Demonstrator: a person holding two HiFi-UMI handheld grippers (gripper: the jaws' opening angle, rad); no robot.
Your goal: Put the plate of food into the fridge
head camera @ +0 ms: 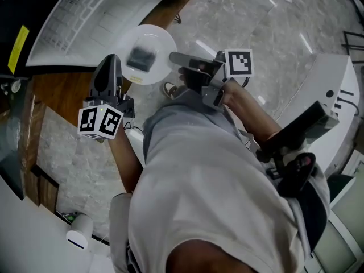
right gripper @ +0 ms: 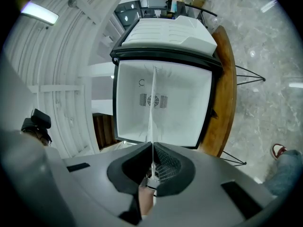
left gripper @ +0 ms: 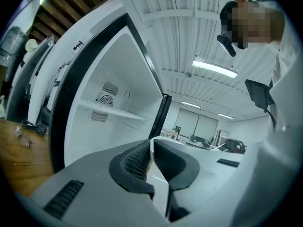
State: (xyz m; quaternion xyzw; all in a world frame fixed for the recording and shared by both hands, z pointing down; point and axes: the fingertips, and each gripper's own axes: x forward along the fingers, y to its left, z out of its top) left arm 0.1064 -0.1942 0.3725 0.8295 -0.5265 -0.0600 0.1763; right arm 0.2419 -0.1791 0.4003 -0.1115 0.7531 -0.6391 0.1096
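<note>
Fridge (right gripper: 163, 103) is standing open ahead; right gripper (right gripper: 152, 151) is clamping the plate of food (head camera: 159, 41) by its right rim, left gripper (head camera: 111, 60) sitting closed by its left edge, so I'd be keeping it level going in.

Looking steeply down, a person (head camera: 210, 186) in a pale shirt fills the lower middle. 2 grippers, each with a black-and-white marker cube, reach forward to a round white plate (head camera: 156, 41) carrying 1 dark block of food (head camera: 140, 58). The left gripper (head camera: 116, 60) meets the plate's left rim, the right gripper (head camera: 174, 57) its right rim. The plate sits above the edge of a wooden table (head camera: 62, 92). A white fridge (head camera: 85, 10) lies at top left. 1 shoe (head camera: 169, 89) shows on the grey marbled floor (head camera: 273, 27).
</note>
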